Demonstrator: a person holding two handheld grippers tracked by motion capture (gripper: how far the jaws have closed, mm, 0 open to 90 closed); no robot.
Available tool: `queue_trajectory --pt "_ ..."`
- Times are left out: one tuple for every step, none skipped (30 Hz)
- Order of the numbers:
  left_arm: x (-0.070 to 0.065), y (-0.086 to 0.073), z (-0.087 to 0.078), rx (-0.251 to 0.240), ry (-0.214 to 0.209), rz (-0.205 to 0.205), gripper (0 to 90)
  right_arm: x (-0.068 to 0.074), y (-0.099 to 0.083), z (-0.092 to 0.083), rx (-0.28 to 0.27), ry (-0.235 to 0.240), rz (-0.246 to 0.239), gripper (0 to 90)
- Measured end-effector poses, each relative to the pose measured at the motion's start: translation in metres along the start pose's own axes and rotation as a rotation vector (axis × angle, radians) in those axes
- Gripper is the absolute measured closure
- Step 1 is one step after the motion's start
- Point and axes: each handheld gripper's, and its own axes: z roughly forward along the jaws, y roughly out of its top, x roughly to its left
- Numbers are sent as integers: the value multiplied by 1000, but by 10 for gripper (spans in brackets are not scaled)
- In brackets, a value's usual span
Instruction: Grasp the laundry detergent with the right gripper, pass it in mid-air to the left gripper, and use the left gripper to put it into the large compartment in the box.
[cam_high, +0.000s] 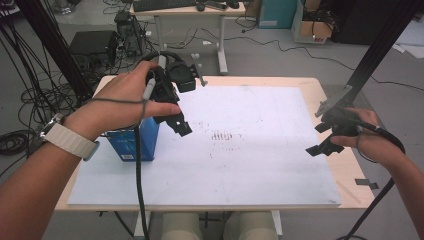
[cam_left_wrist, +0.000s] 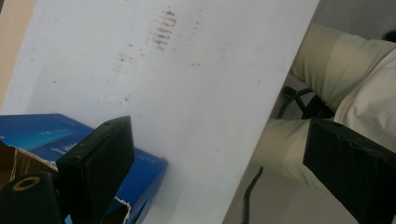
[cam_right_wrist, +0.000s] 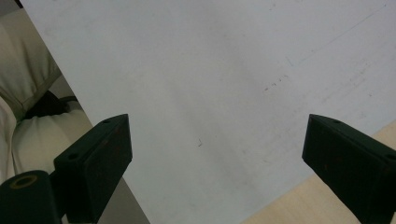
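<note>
Grey floor (cam_high: 280, 60) strewn with black cables (cam_high: 20, 135); a desk (cam_high: 190, 12) stands beyond the table (cam_high: 345, 172)

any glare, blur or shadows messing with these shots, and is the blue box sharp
High view: even light, soft overall, a faint shadow beside the blue box on the white board. Left gripper view: the box is readable but soft, and the left gripper has dark, slightly blurred jaws standing open. Right gripper view: flat glare-free light, the right gripper open over the board.
</note>
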Motion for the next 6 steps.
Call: queue_trajectory --pt "0 0 0 -3 2 -3 93 0 0 0 1 -2 0 83" --pt "0 -1 -1 -6 8 -5 92 0 0 0 0 -3 -1 83" --pt "-1 -1 -1 -7 11 -15 92 0 0 0 0 -1 2 83" --pt "-1 -1 -1 -6 10 -13 92 0 0 1 0 -2 0 83" --pt "1 -1 0 -6 0 -2 92 0 0 1 0 -2 -1 83" --pt "1 -2 0 -7 1 0 92 0 0 1 -2 -2 1 83"
